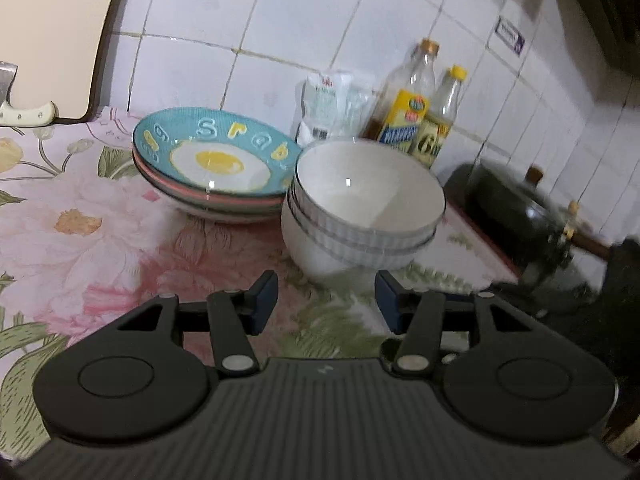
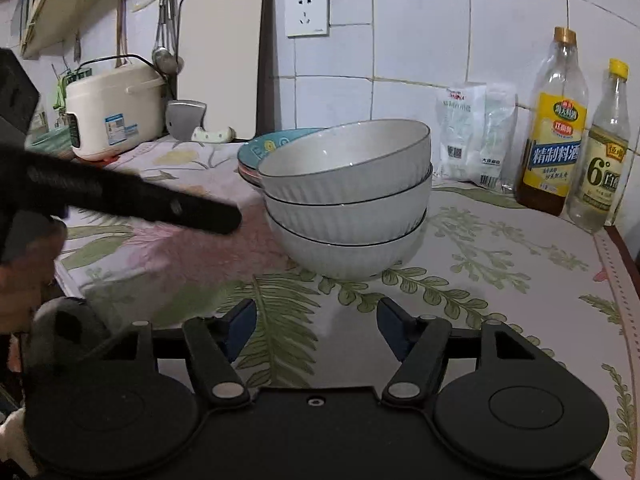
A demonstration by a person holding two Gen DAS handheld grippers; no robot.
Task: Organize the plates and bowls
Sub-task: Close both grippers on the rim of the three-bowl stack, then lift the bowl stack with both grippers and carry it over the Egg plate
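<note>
Our left gripper (image 1: 326,300) and right gripper (image 2: 316,330) both gape wide, holding nothing, above the floral tablecloth (image 2: 500,264). We see the plate stack (image 1: 216,160) at 11 o'clock, touching the white bowl stack (image 2: 346,200) at 12; two bottles (image 2: 554,128) stand at 2.

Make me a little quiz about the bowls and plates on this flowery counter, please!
1. How many white bowls are stacked together?
2. True or false: the left gripper is holding a bowl.
3. What is painted in the middle of the top blue plate: A) a fish, B) a fried egg, C) a star?

Key
1. Three, with the top one tilted.
2. False. It is open and empty in front of the stack, like the right gripper.
3. B, a fried egg.
</note>
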